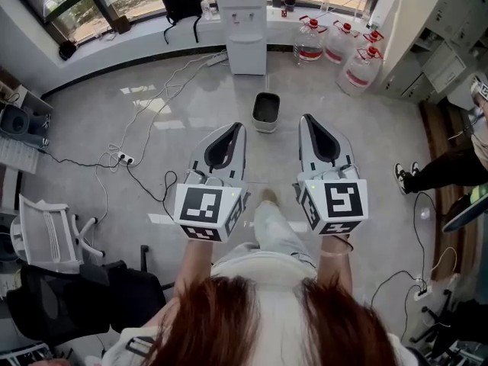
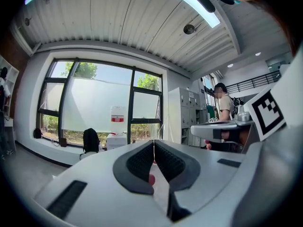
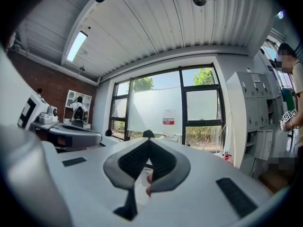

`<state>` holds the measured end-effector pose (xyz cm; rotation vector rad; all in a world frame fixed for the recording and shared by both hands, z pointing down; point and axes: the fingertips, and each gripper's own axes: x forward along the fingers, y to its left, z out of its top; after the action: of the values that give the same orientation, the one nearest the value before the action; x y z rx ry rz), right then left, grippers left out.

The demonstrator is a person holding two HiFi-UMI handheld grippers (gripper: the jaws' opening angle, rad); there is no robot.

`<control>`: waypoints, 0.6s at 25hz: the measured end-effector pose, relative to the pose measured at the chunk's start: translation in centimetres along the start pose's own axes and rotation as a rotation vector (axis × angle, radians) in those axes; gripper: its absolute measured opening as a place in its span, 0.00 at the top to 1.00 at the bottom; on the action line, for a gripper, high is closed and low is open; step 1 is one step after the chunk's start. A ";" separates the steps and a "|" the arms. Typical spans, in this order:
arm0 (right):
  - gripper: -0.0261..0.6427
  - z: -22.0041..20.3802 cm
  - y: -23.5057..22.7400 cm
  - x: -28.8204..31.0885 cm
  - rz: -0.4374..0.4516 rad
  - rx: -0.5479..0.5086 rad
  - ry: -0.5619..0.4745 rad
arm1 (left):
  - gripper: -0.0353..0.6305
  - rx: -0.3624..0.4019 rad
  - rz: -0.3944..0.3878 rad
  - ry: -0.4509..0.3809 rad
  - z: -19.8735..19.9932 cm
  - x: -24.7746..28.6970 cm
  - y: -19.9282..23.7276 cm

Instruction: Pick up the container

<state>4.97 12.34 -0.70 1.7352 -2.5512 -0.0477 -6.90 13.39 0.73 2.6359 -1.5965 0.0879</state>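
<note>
Plainly both claws are clenched on nothing: the left gripper (image 1: 237,126) and the right gripper (image 1: 307,119) each show their dark pads pressed tip to tip in their own views. The container (image 1: 265,126), a small pale bin with a dark inside, stands on the floor just on the person's side of the water dispenser (image 1: 246,29), apart from it.

From the head view it sits nearer the water dispenser than either jaw tip. It lies in the gap between the two, a shade closer to the left one. Both grippers are held level, well above the floor, so the way to it is probably forward and down. Its long axis seems to run toward the water dispenser.

Neither gripper view shows the bin at all, since both look level at the window behind the water dispenser. What lies inside the bin is too dark to tell. Whether it has a handle or a lip to pinch cannot be made out.
</note>
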 end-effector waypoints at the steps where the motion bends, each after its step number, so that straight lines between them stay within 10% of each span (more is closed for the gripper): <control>1: 0.92 0.0 -0.5 1.0 0.003 0.001 0.001 | 0.92 0.002 0.000 0.004 0.0 1.1 0.4; 15: 0.93 -2.0 -8.2 15.8 0.005 0.086 0.025 | 0.92 0.006 -0.006 0.048 -0.5 17.2 7.0</control>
<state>6.91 -5.38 1.33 1.7461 -2.5761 0.0845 -5.15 -4.96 2.72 2.6219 -1.5758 0.1553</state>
